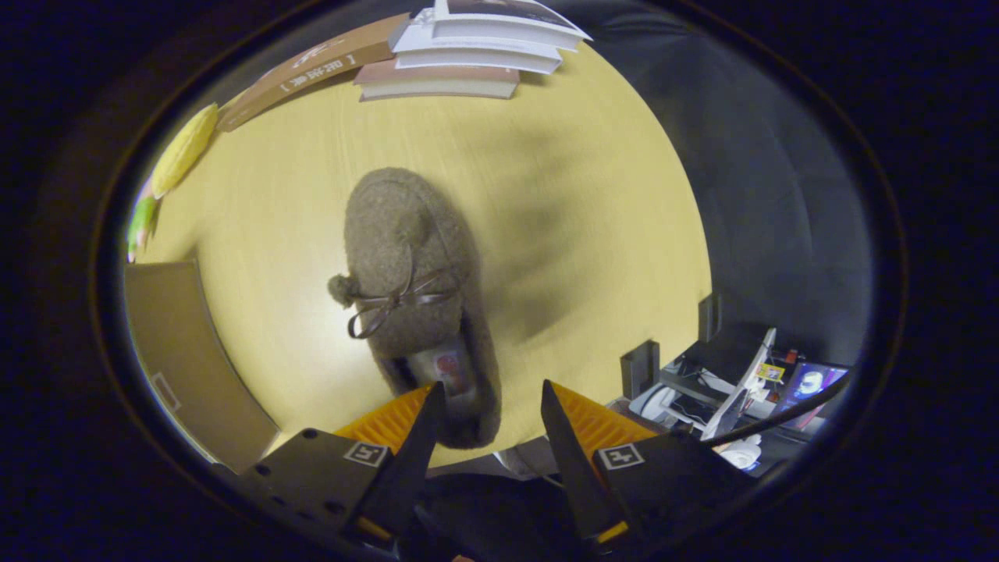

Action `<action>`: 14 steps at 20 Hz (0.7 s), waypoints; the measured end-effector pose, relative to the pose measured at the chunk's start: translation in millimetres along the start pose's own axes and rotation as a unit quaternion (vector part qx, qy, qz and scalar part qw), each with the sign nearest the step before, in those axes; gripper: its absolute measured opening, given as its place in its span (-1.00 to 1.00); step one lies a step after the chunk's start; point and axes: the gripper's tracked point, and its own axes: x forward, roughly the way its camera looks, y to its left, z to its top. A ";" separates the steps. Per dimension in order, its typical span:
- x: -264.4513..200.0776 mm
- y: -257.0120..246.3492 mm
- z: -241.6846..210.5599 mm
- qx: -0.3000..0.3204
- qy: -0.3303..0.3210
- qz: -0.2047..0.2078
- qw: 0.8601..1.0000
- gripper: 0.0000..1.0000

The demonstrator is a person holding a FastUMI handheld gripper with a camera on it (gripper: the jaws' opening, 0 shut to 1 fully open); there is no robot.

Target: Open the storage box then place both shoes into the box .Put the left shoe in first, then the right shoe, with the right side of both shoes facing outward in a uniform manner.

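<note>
- Gripper view: the gripper [492,390] is seen held above a yellow table [593,218], looking down on it.
- The fingers [425,425] are spread wide apart; nothing is pressed between them.
- One shoe [414,289], a fuzzy brown slipper, is seen lying on the table just ahead of the fingers.
- Its long axis is laid roughly along the line of the fingers, tilted slightly; the rounded toe is pointed away from the gripper, the heel opening toward it.
- The heel end is placed in the gap between the fingertips, closer to the left-hand finger; contact cannot be told.
- A thin brown bow [394,300] is tied across the shoe's top, with a small pompom [341,289] at one side.
- A brown box [187,351] is noted off to one side of the shoe, apart from it.
- Beyond the toe, a stack of books [476,47] is set at the table's far edge, with a long brown carton [312,66] beside it.
- A yellow corn-like object [183,148] is found near the carton's end.
- Past the table's edge, cluttered equipment [749,382] is glimpsed.
</note>
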 end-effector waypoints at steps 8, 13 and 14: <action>40.1 9.7 5.9 -0.007 0.015 0.056 0.998 0.08; 50.4 20.0 5.8 -0.020 0.009 0.092 0.995 -0.36; 48.2 20.4 4.4 -0.021 0.006 0.095 0.995 -0.44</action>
